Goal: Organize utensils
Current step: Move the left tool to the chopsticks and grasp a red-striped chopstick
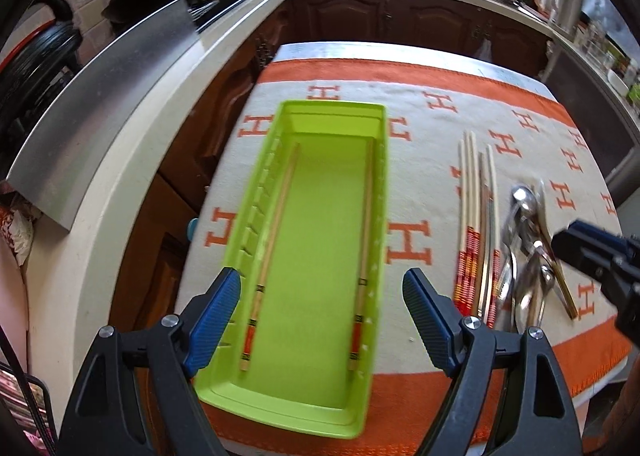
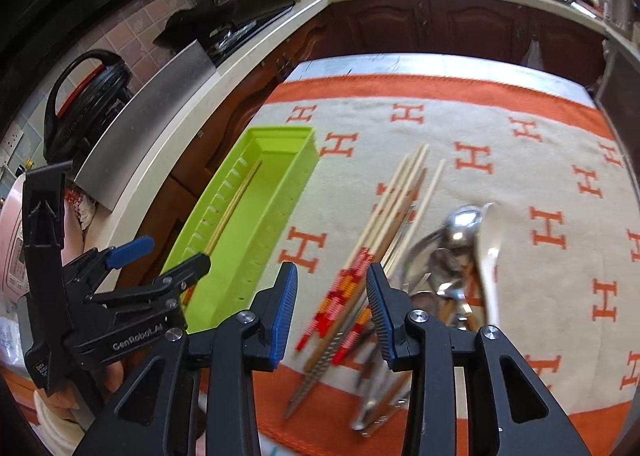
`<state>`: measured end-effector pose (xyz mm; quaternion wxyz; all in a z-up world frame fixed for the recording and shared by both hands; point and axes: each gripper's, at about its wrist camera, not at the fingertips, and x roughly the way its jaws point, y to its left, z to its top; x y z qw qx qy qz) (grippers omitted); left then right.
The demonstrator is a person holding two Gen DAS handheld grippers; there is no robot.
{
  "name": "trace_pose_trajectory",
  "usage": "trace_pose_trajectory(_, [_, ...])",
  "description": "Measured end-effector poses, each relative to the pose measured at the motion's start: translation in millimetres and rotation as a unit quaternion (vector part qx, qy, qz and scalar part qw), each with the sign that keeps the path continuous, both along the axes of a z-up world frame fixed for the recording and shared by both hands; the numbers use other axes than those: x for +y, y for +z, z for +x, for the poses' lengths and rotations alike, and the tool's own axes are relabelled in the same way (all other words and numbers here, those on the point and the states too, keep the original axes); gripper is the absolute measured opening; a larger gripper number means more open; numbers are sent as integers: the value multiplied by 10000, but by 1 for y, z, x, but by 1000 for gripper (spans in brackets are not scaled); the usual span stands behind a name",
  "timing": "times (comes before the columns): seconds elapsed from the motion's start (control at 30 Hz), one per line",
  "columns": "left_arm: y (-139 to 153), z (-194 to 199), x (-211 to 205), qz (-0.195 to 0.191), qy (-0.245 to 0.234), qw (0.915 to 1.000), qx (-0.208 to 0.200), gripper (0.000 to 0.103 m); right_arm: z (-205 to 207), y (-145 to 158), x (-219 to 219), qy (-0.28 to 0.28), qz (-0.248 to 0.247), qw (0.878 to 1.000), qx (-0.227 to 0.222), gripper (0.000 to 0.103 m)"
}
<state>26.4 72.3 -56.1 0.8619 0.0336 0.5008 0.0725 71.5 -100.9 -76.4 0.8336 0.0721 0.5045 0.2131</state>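
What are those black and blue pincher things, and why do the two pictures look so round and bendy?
They are tongs that a person holds, one in each hand. Each carries a small camera with a round lens, which bends the view. One picture looks along the left tongs, the other along the right tongs. Below is an orange and cream cloth with H letters. On it stands a long lime-green plastic tray with two wooden chopsticks inside. Beside it lie a bundle of more chopsticks and a pile of shiny metal spoons. Both tongs are open and hold nothing.
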Motion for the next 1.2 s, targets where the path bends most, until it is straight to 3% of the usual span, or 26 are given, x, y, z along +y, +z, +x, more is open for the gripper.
trace_pose_trajectory(0.07, [-2,-2,-14,32,-167,9999,-1,82,-7,3,-14,-135,-116,9996,-223,36])
trace_pose_trajectory(0.23, [-7,-3,-49,11,-641,9979,-16,82,-15,-1,-55,-520,-278,9979,-276,36])
trace_pose_trajectory(0.57, [-27,18,-84,-56,-1015,9947,-171,80,-20,-42,-123,-1025,-73,9944,259,36])
trace_pose_trajectory(0.7, [-41,37,-85,-354,-1040,9939,27,60,-19,-57,-137,-1135,-49,9928,377,36])
trace_pose_trajectory(0.77, [-50,49,-82,-565,-1034,9928,225,37,-17,-64,-141,-1139,-17,9926,425,36])
trace_pose_trajectory(0.87, [-63,67,-77,-831,-934,9910,470,20,-15,-73,-143,-1123,79,9923,509,36])
trace_pose_trajectory(1.1, [-77,86,-79,-872,-952,9904,500,17,-6,-88,-144,-1061,191,9923,618,36])
trace_pose_trajectory(1.2, [-82,88,-84,-711,-1027,9908,513,14,-3,-90,-144,-1060,201,9923,605,36])
